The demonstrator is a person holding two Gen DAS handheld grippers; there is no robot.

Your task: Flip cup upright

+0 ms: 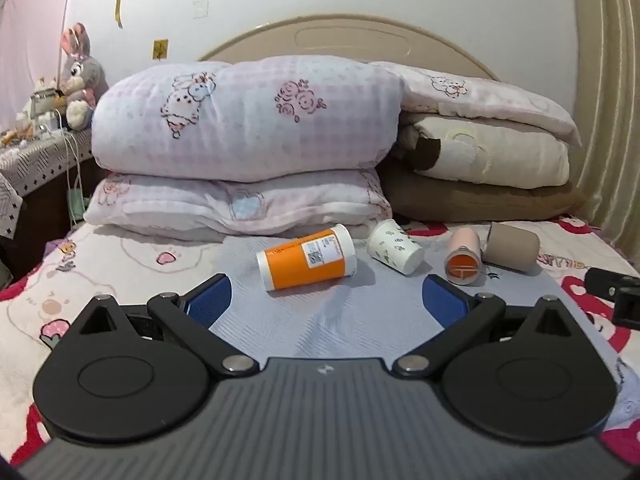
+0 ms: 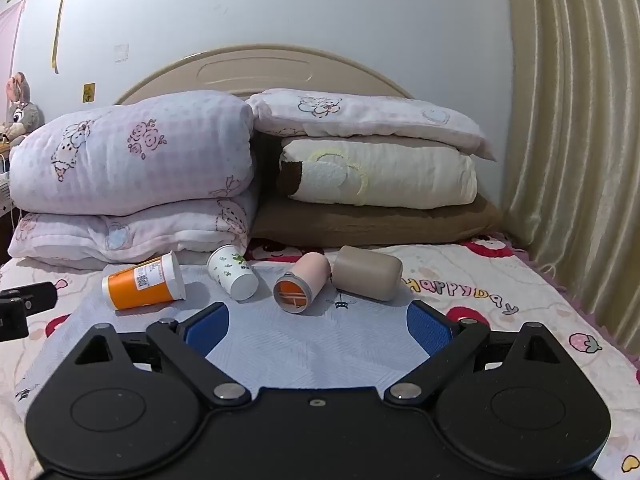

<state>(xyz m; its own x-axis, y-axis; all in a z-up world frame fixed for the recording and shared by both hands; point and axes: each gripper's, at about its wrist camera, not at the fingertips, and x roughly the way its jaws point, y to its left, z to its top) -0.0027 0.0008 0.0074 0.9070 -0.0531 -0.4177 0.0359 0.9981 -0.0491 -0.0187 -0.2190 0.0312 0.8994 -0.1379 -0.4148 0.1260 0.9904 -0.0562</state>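
Observation:
Several cups lie on their sides on a pale blue cloth on the bed: an orange-and-white cup, a white printed paper cup, a pink cup with an orange inside, and a taupe cup. My left gripper is open and empty, just short of the orange cup. My right gripper is open and empty, just short of the pink cup.
Folded quilts and pillows are stacked behind the cups against the headboard. A curtain hangs at the right. A bedside table with a plush rabbit stands at the left. The other gripper's tip shows at the right edge and the left edge.

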